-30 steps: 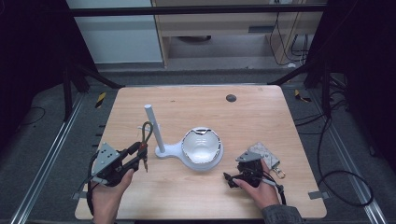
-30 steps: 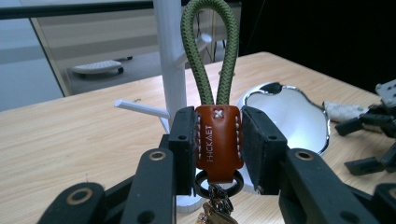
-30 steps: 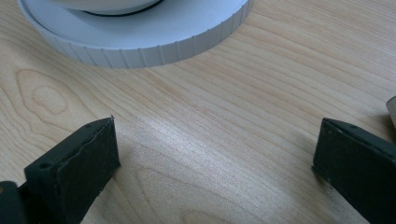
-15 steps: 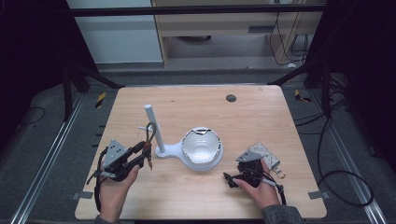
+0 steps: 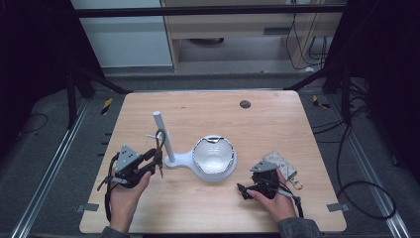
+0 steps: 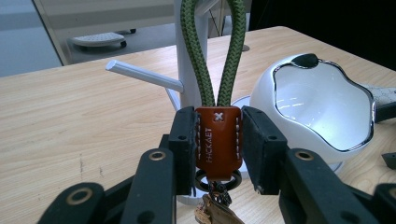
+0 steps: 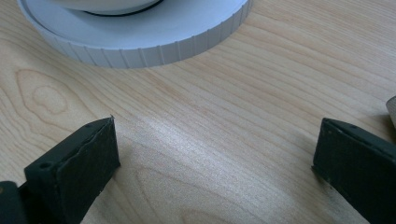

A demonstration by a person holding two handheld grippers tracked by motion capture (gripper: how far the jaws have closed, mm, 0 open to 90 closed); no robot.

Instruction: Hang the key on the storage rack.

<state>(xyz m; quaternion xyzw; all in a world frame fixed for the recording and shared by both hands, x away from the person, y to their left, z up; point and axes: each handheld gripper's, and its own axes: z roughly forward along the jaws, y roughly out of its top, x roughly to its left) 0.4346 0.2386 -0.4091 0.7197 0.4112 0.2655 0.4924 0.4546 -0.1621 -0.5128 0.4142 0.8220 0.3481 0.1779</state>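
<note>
The left gripper [image 5: 157,159] has moved rightward across the counter [image 5: 277,124] since the earlier frame and now sits just beside the white stand [image 5: 164,139]; the right gripper [image 5: 241,189] has kept its place. Left gripper: jaws clamped on the brown leather tab [image 6: 218,140] of a key strap, one pad pressed to each side of the tab. The strap's green cord loop [image 6: 212,51] rises upright from the tab, directly in front of the stand's post. A thin white peg [image 6: 142,77] juts sideways from the post, to the left of the loop in the left gripper view. A metal ring and keys [image 6: 215,205] hang below the tab, between the jaws. Right gripper: jaws wide apart, nothing between them, resting low over bare wood near the stand's ridged round base [image 7: 154,39]. A white bowl [image 5: 214,154] with a shiny rim sits on that base. A grey patterned pouch [image 5: 278,162] lies on the counter just behind the right gripper.
</note>
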